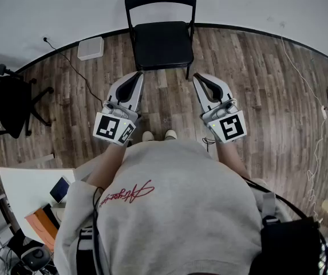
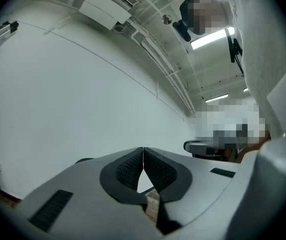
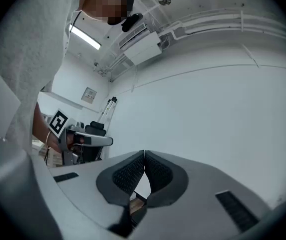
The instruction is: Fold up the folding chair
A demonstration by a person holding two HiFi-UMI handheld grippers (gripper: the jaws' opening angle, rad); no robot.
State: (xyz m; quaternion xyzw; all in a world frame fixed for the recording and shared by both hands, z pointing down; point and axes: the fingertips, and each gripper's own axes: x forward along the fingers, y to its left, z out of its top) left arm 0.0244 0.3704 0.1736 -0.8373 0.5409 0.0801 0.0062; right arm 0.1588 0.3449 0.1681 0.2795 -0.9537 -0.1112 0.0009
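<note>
1. Standing fully open, the folding chair (image 1: 161,36) is seen at the far edge of the wooden floor (image 1: 255,96). Its back is set close to the white wall (image 1: 66,4), the seat is down and level, and the legs are spread.
2. No part of the fold is judged to be done. The chair is untouched, and both grippers are held well short of it, above the floor between the person and the chair's front legs.
3. The left gripper (image 1: 137,75) is shown with its fingers (image 2: 126,167) pressed together and nothing between them. Only wall and a sliver of floor are framed beyond the tips in the left gripper view.
4. The right gripper (image 1: 197,77) is likewise shown with its fingers (image 3: 158,173) closed on each other and empty.
5. The whole task is judged to be left. The chair is to be approached, the fingers parted, the seat or back gripped, and the seat swung up until the frame lies flat.
6. A red script word is carried across the person's grey sweatshirt (image 1: 181,211), but it cannot be read with certainty.
7. Black-and-white square patterns, not letters, are borne on the left marker cube (image 1: 113,128) and the right marker cube (image 1: 230,127).
8. A small notice (image 3: 88,95) is seen on a far wall in the right gripper view, but it is too small to be read. No brand or label can be made out on the chair.
</note>
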